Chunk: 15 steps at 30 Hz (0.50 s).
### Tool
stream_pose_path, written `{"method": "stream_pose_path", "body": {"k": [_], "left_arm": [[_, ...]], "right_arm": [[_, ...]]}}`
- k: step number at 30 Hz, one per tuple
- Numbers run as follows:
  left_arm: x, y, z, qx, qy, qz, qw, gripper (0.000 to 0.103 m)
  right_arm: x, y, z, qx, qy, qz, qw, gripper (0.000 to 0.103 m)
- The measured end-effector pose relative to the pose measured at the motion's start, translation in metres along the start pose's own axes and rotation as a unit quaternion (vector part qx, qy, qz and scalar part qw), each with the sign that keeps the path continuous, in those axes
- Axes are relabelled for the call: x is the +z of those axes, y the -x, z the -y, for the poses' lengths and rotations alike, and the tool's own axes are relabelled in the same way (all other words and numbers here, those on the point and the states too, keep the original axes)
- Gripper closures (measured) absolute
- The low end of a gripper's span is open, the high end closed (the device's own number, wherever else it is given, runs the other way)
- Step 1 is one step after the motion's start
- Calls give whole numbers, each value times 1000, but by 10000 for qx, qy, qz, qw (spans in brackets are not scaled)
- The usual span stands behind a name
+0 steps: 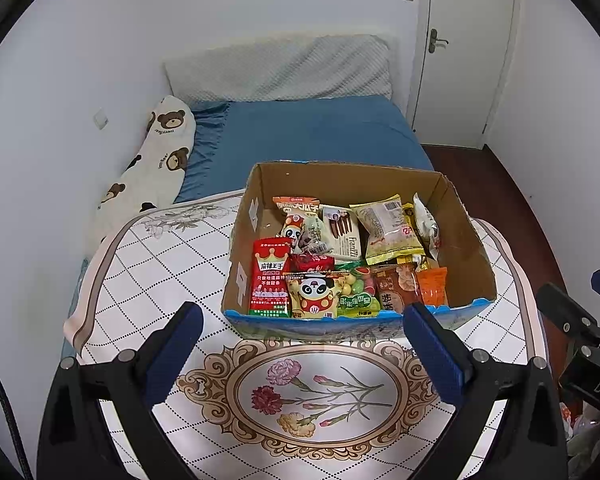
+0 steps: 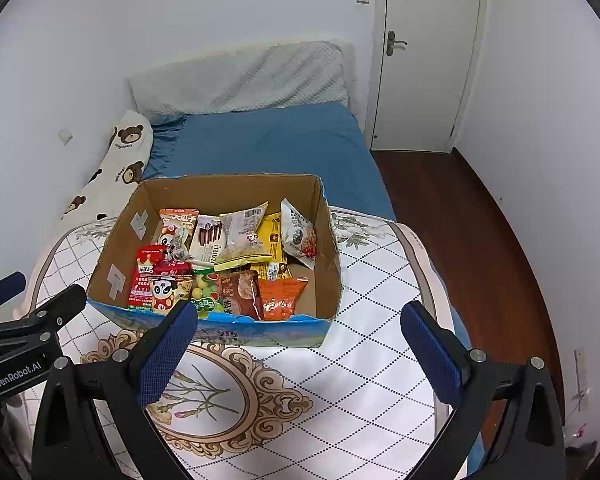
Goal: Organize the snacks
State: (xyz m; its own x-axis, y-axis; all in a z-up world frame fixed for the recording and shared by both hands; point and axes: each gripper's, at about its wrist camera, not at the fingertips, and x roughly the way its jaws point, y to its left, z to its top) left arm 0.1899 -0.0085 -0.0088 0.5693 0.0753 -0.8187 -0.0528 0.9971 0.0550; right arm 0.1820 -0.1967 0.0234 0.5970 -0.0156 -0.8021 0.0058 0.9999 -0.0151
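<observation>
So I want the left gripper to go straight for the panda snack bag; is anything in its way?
Only the cardboard box's near wall stands between the open left gripper and the panda bag just behind it. Reaching over from above looks unobstructed.

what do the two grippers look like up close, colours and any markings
Both match: black plastic frames with silver round bolts. The left gripper and right gripper each carry two fingers faced with blue textured pads. The right wrist view shows white "GenRobot.AI" lettering on the left one's black body; the left wrist view shows partial white letters "DAS" on the right one's body. A thin dark cable runs along the left edge of the left wrist view.
</observation>
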Motion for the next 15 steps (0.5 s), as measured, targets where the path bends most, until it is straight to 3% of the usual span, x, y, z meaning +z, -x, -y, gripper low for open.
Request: {"method": "stream_pose_path", "body": {"k": [15], "left_arm": [[-4, 4, -1, -3, 51, -20, 10000, 1]], "right_arm": [[-1, 3, 0, 15, -7, -12, 10000, 0]]}}
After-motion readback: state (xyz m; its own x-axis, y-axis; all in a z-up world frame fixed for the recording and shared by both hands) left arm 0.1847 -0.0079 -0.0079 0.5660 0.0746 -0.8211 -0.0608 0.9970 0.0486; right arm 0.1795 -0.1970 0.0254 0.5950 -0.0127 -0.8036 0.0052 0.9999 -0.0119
